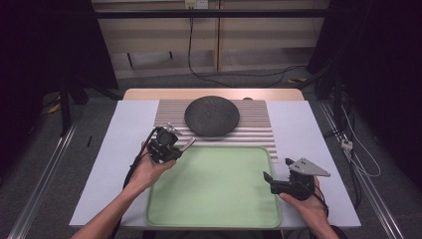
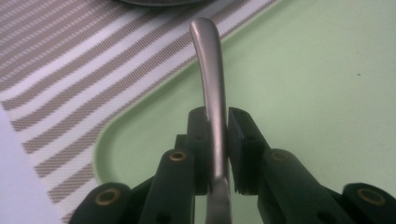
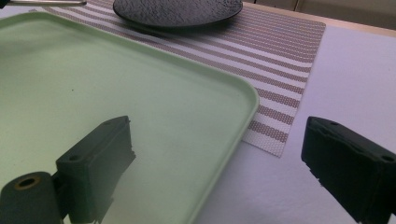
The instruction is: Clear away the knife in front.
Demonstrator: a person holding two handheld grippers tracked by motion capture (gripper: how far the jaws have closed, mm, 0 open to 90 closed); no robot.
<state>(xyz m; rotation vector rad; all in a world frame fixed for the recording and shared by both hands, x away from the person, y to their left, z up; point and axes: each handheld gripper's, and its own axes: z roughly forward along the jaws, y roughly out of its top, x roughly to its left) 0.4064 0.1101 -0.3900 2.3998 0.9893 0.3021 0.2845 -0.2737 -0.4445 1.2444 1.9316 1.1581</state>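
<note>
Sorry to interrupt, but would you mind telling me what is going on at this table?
A person holds a gripper in each hand. The left gripper is shut on the slim handle of a silver metal utensil, over the near-left corner of the pale green plastic tray. The right gripper hangs open over the tray's right edge. A dark round plate sits on the striped placemat beyond.

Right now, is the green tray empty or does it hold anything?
Empty: the green tray shows a bare surface. The metal handle sits clamped in the left gripper, held above the tray's corner.
</note>
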